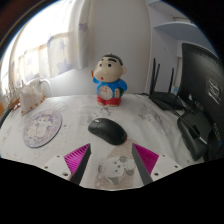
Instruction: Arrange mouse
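Directly ahead of your gripper (112, 158) lies the black mouse (107, 130), resting on the pale patterned table cover (150, 125) and not yet touched. Your two fingers stand spread wide apart, with their magenta pads (76, 157) facing inward across a clear gap; they hold nothing. The mouse sits just beyond the fingertips and close to the midline between them, perhaps slightly nearer the left finger than the right.

Note the long axis: the mouse appears to run obliquely, from its farther end on the left toward its nearer end on the right, so it does not lie square to your line of approach. You therefore judge that a straight advance would bring the fingers onto the body at an angle; a small turn of the wrist would probably set the pads against its two long flanks. Which end is the front of the mouse cannot be told from this view.

Behind the mouse, well apart from it, stands a cartoon figurine (108, 82) in a blue top. A round grey mat (42, 128) lies to the left of the mouse, near but not touching it. Dark equipment (195, 95) occupies the right side of the table, clear of your approach.
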The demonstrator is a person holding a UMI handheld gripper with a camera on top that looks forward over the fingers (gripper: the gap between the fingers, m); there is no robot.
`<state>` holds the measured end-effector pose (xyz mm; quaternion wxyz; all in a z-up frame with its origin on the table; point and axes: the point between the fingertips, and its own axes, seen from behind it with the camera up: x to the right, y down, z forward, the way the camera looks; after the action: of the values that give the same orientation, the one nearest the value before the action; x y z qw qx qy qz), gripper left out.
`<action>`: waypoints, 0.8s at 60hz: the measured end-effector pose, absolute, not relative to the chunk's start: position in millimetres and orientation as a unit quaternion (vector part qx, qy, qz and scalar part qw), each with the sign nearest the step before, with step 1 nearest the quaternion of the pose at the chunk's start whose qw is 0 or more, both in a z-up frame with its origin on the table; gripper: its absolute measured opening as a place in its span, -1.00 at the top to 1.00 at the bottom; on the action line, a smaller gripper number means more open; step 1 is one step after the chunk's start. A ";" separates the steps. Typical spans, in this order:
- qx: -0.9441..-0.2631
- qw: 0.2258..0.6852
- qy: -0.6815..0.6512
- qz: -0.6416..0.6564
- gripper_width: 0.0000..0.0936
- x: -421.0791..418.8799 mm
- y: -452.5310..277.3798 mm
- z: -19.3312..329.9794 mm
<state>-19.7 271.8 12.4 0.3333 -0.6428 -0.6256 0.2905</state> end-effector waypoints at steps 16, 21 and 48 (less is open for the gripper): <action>-0.647 0.334 -0.623 0.286 -0.82 -84.2 283.2 -9.1; -0.646 0.334 -0.624 0.286 -0.83 -100.3 284.0 -9.1; -0.643 0.350 -0.626 0.268 -0.64 -156.1 299.0 -10.4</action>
<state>-156.1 299.0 -10.4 0.3500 -0.6430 -0.6264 0.2677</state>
